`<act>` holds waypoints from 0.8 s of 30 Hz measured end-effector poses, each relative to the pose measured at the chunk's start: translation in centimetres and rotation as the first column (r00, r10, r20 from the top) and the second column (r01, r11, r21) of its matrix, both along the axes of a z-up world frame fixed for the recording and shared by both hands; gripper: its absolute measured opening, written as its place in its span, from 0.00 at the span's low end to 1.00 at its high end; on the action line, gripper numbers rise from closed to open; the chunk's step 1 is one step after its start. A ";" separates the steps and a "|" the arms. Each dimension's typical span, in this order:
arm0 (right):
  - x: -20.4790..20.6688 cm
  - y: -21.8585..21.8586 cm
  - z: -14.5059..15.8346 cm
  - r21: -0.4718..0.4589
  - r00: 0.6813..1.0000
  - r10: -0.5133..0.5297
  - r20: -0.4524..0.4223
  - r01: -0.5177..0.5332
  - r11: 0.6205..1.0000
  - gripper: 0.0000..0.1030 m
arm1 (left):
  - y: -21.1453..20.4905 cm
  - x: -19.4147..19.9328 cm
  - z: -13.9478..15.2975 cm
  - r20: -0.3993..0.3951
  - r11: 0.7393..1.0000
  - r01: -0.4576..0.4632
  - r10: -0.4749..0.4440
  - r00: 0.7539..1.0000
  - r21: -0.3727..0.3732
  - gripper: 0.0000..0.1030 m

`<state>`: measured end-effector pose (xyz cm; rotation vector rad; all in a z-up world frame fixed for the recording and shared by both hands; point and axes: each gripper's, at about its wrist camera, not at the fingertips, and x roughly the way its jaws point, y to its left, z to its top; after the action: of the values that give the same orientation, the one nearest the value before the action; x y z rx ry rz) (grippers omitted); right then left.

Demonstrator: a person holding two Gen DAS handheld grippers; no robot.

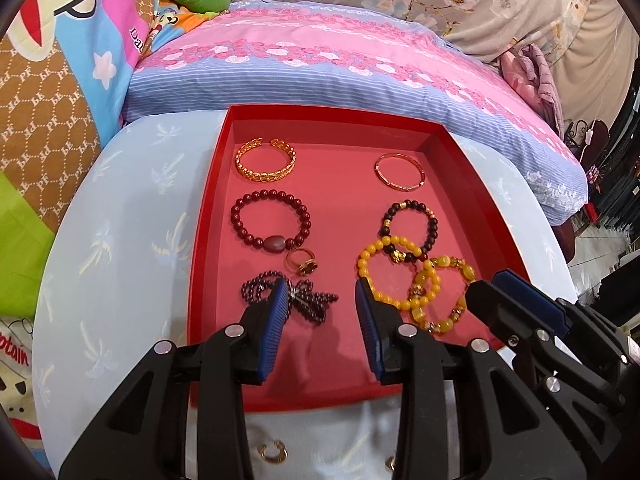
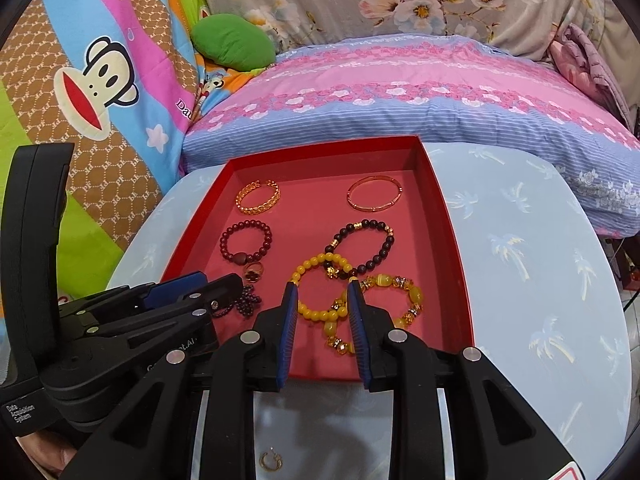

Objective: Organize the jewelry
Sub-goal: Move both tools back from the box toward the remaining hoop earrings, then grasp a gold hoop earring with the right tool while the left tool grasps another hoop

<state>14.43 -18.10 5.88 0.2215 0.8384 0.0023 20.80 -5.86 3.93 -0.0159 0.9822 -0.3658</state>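
L tool open, fingers spread wide, blue ribbed pads facing in, nothing between them. Tips pointing fwd and a bit down. R tool also open, gap narrower than L's, nothing between pads. Both side by side, close, aimed roughly same way. In L view, R tool sits at lower right, tips level w/ L's. In R view, L tool at lower left, black handle upright behind it. Bit of skin at R view's bottom-left corner, can't tell more.
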 end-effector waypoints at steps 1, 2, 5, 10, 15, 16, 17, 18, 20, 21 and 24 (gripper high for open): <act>-0.3 0.0 0.1 -0.001 1.000 0.000 0.003 0.000 1.000 0.25 | 0.1 -0.2 0.1 0.002 1.000 0.001 -0.001 1.000 -0.002 0.33; -0.6 0.1 0.3 -0.001 1.000 0.001 0.006 -0.001 1.000 0.25 | 0.1 -0.6 0.3 0.006 1.000 0.001 -0.001 1.000 -0.001 0.33; -1.6 0.4 0.8 -0.003 1.000 0.004 0.011 -0.004 1.000 0.25 | 0.4 -1.4 0.8 0.015 1.000 0.003 -0.003 1.000 -0.006 0.33; -3.6 0.9 0.8 -0.012 1.000 0.019 0.002 -0.019 1.000 0.25 | 1.8 -3.2 1.4 0.024 1.000 -0.012 0.013 1.000 -0.021 0.35; -5.6 1.6 -0.3 -0.012 0.999 0.035 -0.031 -0.035 0.999 0.25 | 3.7 -5.1 1.3 0.021 0.999 -0.037 0.037 0.999 -0.023 0.35; -6.0 1.8 -0.5 -0.010 0.999 0.038 -0.038 -0.039 0.999 0.25 | 4.0 -5.4 1.3 0.022 0.999 -0.041 0.041 0.999 -0.019 0.35; -6.3 1.9 -0.7 -0.012 0.998 0.042 -0.043 -0.042 0.999 0.25 | 4.3 -5.7 1.2 0.023 0.999 -0.044 0.044 0.999 -0.015 0.35; -6.6 2.0 -0.9 -0.015 0.998 0.045 -0.048 -0.045 0.999 0.25 | 4.6 -6.1 1.1 0.023 0.999 -0.047 0.048 0.999 -0.011 0.35; -7.2 2.3 -1.3 -0.014 0.997 0.052 -0.059 -0.053 0.999 0.25 | 5.2 -6.8 0.9 0.017 0.999 -0.051 0.051 0.999 -0.010 0.35; -7.5 2.6 -1.6 -0.014 0.996 0.057 -0.065 -0.058 0.998 0.25 | 5.5 -7.2 0.7 0.012 0.999 -0.052 0.052 0.999 -0.011 0.35; -8.3 3.3 -2.5 -0.012 0.994 0.074 -0.086 -0.076 0.997 0.25 | 6.1 -8.4 0.0 0.000 0.999 -0.053 0.053 0.999 0.000 0.35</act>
<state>6.08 -14.76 3.42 0.1762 0.9315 0.0570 12.44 0.23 3.94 -0.0416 0.9797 -0.3165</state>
